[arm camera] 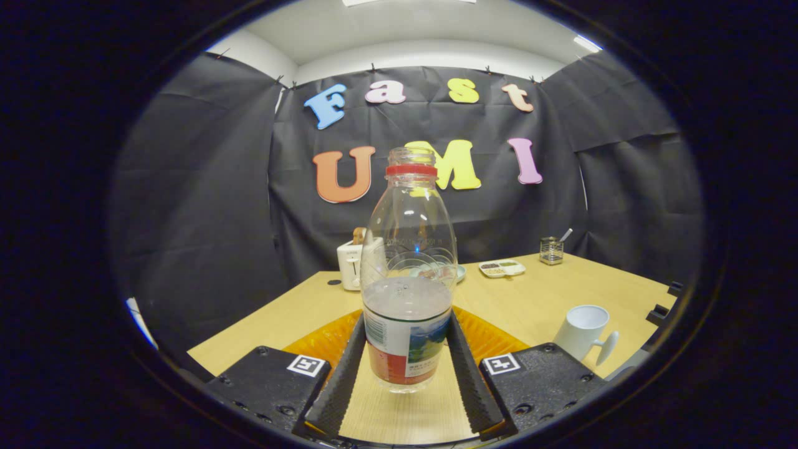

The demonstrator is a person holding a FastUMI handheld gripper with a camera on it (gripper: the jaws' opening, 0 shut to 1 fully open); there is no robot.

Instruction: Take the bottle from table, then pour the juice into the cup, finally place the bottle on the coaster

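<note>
Fingers (406,368): we saw them level, pressed on both sides of the bottle (408,280) | bottle: upright, uncapped, gripped at the label above the orange coaster (492,340) | cup (583,332): on desk (536,299), right of fingers.

The bottle (408,293) and claw (406,368) hide most of the orange coaster (318,343).
</note>
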